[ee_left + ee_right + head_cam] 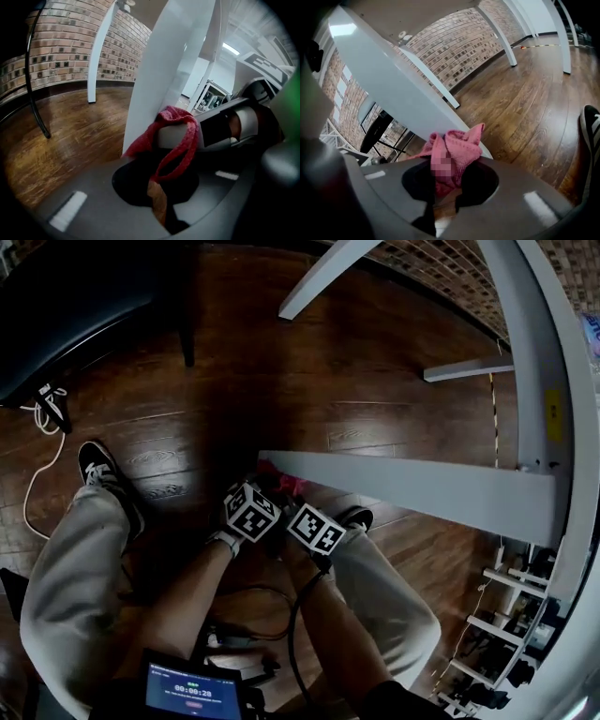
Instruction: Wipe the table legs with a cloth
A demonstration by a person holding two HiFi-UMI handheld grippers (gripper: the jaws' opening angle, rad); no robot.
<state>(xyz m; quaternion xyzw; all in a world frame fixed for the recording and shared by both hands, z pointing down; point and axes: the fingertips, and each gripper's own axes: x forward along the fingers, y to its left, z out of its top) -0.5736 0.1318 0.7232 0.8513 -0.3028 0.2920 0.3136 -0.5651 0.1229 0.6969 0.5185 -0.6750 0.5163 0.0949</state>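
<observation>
You're clamping the red cloth (457, 147) in both jaws, left hand-held gripper (157, 187) and right hand-held gripper (440, 190), at the bench leg's foot bar (422, 488) end above the floor. Aim at keeping it taut and pressing flat while sliding along the bar.

Pink knitted cloth (463, 146) bunched against the white table leg (422, 488).

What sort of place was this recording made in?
Probably an indoor office or studio-style workspace: a brick wall, a wood plank floor, and white table legs.
</observation>
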